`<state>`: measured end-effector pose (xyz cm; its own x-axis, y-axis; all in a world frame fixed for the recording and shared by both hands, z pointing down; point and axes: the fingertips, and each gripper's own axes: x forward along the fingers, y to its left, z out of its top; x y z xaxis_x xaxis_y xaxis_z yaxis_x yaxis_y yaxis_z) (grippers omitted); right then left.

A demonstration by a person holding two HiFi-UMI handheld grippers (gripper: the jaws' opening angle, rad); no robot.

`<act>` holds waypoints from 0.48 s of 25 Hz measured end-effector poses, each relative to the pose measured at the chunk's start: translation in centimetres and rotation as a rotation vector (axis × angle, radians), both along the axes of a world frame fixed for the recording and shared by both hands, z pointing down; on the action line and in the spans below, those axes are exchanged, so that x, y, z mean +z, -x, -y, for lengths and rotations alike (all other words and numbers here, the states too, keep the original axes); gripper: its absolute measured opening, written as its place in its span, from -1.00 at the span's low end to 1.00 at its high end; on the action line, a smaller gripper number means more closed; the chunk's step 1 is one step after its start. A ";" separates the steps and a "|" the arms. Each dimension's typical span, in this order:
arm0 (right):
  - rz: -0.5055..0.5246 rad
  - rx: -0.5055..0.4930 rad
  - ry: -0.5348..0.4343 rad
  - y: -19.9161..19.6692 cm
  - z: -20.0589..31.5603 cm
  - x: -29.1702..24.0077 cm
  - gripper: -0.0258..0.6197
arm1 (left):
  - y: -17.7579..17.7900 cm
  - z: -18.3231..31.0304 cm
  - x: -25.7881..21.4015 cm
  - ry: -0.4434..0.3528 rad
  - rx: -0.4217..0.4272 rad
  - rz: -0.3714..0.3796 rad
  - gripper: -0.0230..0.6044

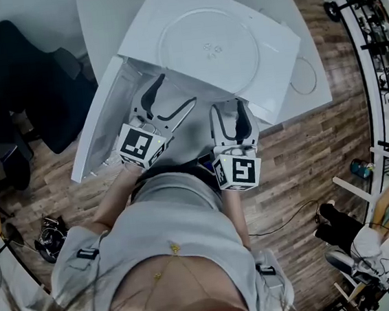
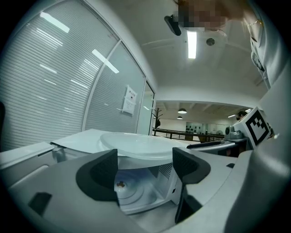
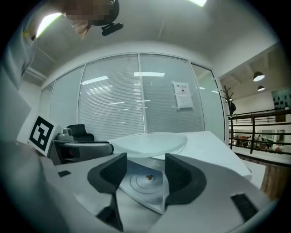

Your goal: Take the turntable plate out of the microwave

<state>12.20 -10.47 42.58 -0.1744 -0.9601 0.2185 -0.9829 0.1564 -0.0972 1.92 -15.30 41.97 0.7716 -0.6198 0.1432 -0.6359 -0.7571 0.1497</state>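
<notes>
Wood-plank floor (image 1: pixel 306 167) runs round a white table (image 1: pixel 97 16) that carries the microwave (image 1: pixel 273 53), its door (image 1: pixel 98 127) swung open to the left. The turntable plate (image 1: pixel 207 46) lies flat on the microwave's roof, outside the cavity (image 2: pixel 145 191). Inside, both gripper views show only the ringed floor and the small drive hub (image 3: pixel 148 178). By my reading, the removal looks done.

Both tools hang in front of the opening and point into it, and the plate sits above and just beyond their tips. The left gripper (image 1: pixel 174 91) has its 2 jaws wide apart with nothing between them; the right gripper (image 1: pixel 231 113) likewise stands wide and empty. The plate is round, so no axis matters, and its near rim lies close to the roof's front edge, about equally near both tools. Any further reach for it would have to rise over that edge — the door hems the left side, while the right side is open.
</notes>
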 end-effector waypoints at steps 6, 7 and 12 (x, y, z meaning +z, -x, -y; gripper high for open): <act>-0.045 -0.009 0.020 0.5 1.3 0.1 -0.12 | -0.4 0.6 0.0 0.000 -0.005 0.007 0.25; -0.062 0.000 0.019 0.4 1.5 -0.1 -0.12 | -0.5 0.8 0.0 -0.002 -0.007 0.008 0.25; -0.139 0.011 0.013 0.6 2.4 -0.7 -0.12 | -1.0 1.6 -0.2 -0.025 -0.013 0.022 0.25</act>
<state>11.60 -12.87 41.92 -0.1309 -0.9588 0.2520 -0.9887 0.1450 0.0380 2.89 -16.86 41.82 0.7603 -0.6334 0.1439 -0.6486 -0.7521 0.1166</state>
